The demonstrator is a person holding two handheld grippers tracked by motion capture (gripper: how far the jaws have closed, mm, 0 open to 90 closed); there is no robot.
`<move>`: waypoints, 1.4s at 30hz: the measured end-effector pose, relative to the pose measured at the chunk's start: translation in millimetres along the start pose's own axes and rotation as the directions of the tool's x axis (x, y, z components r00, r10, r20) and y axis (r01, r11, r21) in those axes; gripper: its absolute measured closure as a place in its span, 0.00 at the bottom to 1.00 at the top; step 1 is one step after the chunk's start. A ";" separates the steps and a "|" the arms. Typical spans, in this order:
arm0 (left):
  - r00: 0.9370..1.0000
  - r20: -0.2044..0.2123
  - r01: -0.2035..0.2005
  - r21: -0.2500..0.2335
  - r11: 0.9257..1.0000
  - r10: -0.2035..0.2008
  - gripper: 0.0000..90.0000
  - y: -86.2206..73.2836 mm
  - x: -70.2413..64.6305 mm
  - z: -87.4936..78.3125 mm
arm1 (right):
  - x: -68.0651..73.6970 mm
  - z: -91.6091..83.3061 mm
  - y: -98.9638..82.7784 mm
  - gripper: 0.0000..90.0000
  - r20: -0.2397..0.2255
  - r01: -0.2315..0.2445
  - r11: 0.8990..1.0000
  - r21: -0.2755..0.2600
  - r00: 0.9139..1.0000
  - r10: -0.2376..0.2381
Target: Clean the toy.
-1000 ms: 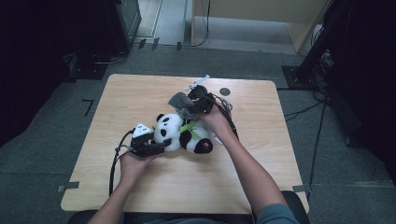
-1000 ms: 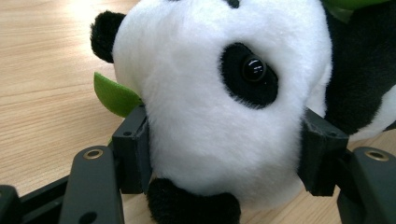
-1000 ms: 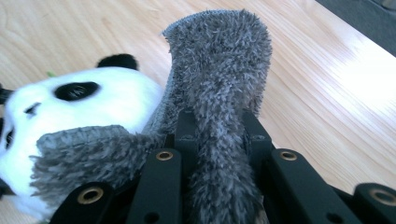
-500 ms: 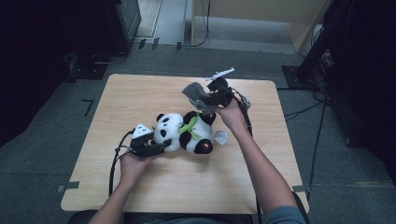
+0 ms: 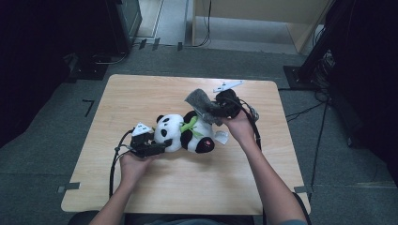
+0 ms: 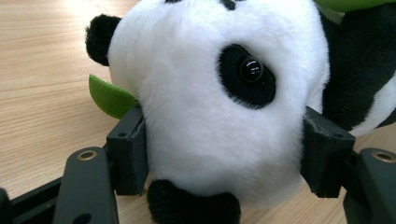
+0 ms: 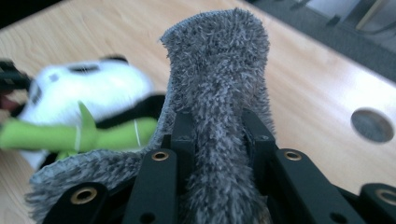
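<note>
Panda, a black-and-white plush toy (image 5: 185,133) with green leaf trim, lay on its side at the centre of the pale wooden table (image 5: 141,93), long axis running left to right in the high view. The left gripper (image 5: 157,147) clamped its head from the lower left. The right gripper (image 5: 209,110), at the panda's upper right, pinched a grey fuzzy cloth (image 7: 217,93) raised just above the body; its jaws had just been easing apart, the cloth between them.
</note>
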State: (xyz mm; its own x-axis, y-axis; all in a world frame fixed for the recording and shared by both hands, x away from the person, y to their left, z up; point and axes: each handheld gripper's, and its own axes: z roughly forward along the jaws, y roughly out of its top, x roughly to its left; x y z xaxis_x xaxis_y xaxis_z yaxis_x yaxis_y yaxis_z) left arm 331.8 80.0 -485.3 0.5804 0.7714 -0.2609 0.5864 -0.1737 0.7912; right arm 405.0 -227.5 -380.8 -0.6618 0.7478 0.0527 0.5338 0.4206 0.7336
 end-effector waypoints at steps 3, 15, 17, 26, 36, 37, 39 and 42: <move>1.000 0.000 -0.002 0.000 1.000 0.002 0.33 -0.1 0.1 0.1 | -2.0 4.5 -6.3 0.77 0.003 -0.006 1.000 0.004 1.000 0.006; 1.000 0.010 0.000 -0.005 1.000 0.000 0.32 -2.4 2.3 0.2 | -21.8 -3.8 -30.4 0.81 0.029 -0.054 0.999 0.001 0.998 0.054; 1.000 0.015 -0.007 -0.005 1.000 0.007 0.32 -3.0 3.0 0.1 | -27.9 -4.6 -43.3 0.81 0.035 -0.082 0.997 0.012 0.996 0.081; 1.000 0.026 -0.016 -0.010 1.000 0.016 0.30 -4.4 4.1 -0.1 | -42.0 -12.4 -52.9 0.82 0.036 -0.177 0.983 -0.043 0.983 0.178; 0.999 0.027 -0.021 -0.014 1.000 0.022 0.30 -4.9 3.9 -0.2 | -15.1 -26.0 -10.4 0.81 -0.031 -0.120 0.985 -0.122 0.993 0.117; 0.999 0.027 -0.021 -0.014 1.000 0.021 0.30 -4.9 3.9 -0.3 | -12.3 -23.7 -7.8 0.81 -0.035 -0.110 0.987 -0.121 0.994 0.107; 0.999 0.028 -0.021 -0.014 1.000 0.022 0.30 -5.0 3.9 -0.3 | -8.5 -20.3 -4.6 0.81 -0.040 -0.099 0.988 -0.116 0.995 0.095; 0.999 0.029 -0.021 -0.013 1.000 0.021 0.30 -5.0 4.2 -0.3 | 3.5 -3.6 0.8 0.79 -0.057 -0.075 0.994 -0.084 0.996 0.071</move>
State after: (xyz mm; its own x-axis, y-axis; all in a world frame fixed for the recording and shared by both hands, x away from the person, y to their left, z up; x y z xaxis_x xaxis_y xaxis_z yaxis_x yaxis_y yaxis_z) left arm 331.1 84.3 -490.1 0.6089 0.7493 -0.2604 0.5672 -0.1818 0.8033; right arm 401.2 -226.4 -377.6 -0.6516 0.7449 0.1433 0.5358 0.3183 0.7820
